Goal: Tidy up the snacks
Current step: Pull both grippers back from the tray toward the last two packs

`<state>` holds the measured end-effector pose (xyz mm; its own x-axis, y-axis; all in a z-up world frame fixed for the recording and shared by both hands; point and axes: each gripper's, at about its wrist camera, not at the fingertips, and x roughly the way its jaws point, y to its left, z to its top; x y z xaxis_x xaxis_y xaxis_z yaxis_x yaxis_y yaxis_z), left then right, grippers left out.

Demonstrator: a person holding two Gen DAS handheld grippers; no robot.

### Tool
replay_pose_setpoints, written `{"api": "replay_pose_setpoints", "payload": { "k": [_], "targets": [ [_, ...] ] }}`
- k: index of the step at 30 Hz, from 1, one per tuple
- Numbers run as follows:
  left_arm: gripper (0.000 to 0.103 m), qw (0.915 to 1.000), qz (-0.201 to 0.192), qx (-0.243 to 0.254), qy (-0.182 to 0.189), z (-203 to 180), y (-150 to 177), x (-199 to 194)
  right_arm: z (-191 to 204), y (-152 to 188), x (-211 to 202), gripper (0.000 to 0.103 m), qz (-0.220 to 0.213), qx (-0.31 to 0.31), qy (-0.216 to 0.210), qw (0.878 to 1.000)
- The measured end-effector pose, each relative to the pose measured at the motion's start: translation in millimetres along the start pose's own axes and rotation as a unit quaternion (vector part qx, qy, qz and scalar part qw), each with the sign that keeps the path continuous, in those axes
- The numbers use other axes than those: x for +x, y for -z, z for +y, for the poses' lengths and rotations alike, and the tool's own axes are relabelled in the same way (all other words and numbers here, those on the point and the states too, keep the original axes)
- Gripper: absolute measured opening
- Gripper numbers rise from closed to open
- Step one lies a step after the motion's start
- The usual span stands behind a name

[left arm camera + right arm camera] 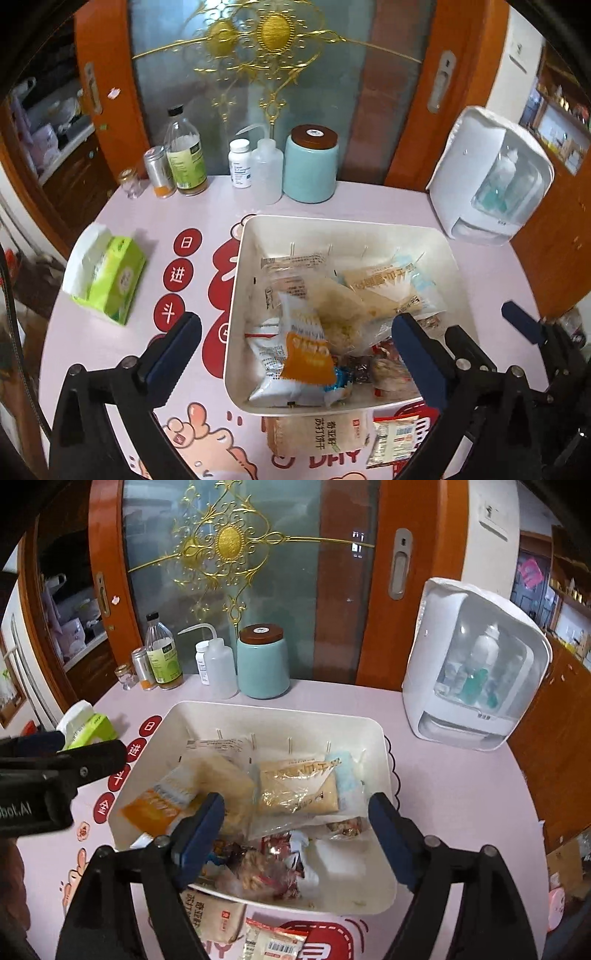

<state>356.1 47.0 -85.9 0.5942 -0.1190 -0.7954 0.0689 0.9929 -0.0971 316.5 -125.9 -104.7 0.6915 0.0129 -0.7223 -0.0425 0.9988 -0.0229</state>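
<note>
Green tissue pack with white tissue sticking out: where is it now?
The green tissue pack lies on the pink table, left of the white snack bin in both wrist views.

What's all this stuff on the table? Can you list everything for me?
bin: one, cream, centre of table, filled with mixed snack packets
orange packet: one, orange and white, in bin
cracker packs: two, beige, on table just outside bin's near edge
tissue pack: one, green, table's left
teal jar: one, brown lid, back
bottles: several, clear or white, back left
white appliance: one, back right
left gripper: open, empty
right gripper: open, empty
</note>
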Motion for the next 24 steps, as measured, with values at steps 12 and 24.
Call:
{"api": "replay_pose_setpoints", "payload": {
  "k": [12,24],
  "targets": [
    [0.102,0.9994,-0.021,-0.014,0.023,8,16,-38,0,17,-36,0.081,-0.017,0.030,-0.023,0.999],
    [0.102,0.9969,-0.074,0.023,0.013,-5,35,-94,6,35,-84,0.081,-0.043,0.037,-0.039,0.998]
  ]
}}
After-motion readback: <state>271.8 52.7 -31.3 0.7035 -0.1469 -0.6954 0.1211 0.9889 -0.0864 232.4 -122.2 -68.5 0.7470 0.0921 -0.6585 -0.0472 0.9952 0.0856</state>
